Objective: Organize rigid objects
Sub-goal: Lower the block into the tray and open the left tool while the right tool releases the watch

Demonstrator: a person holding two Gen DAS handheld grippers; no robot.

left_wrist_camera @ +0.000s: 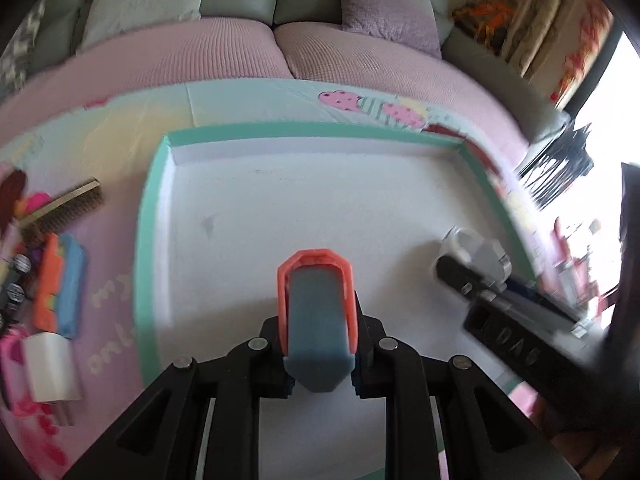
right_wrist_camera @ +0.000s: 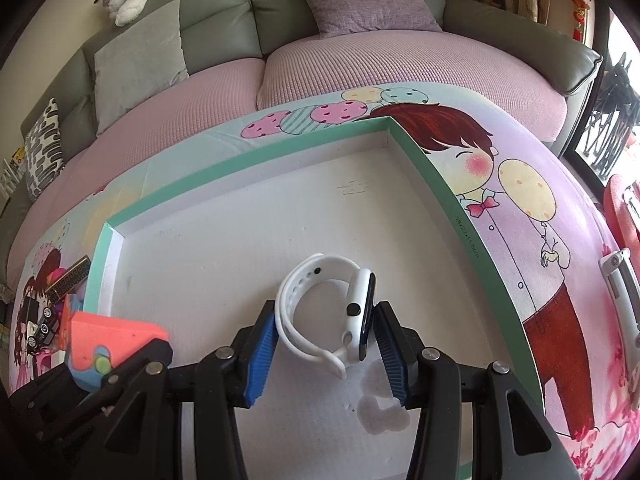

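Observation:
A shallow white tray with a green rim (left_wrist_camera: 152,216) (right_wrist_camera: 440,176) lies on a cartoon-print cloth. My left gripper (left_wrist_camera: 318,344) is shut on an orange and blue-grey block (left_wrist_camera: 316,300), which hangs over the tray's near middle. The right wrist view catches that same block (right_wrist_camera: 112,340) and the left gripper (right_wrist_camera: 124,372) at its lower left. My right gripper (right_wrist_camera: 324,332) is shut on a white smartwatch (right_wrist_camera: 320,312) low over the tray floor, one blue pad on the band and the other on the black face. From the left wrist view, the watch (left_wrist_camera: 476,248) and right gripper (left_wrist_camera: 472,276) are blurred.
Left of the tray lie a brown comb-like bar (left_wrist_camera: 60,208), an orange and blue block (left_wrist_camera: 60,288), a white plug (left_wrist_camera: 52,364) and small toy cars (right_wrist_camera: 42,324). A pink-covered sofa (right_wrist_camera: 360,68) stands behind. A silver handle (right_wrist_camera: 620,292) is at the far right.

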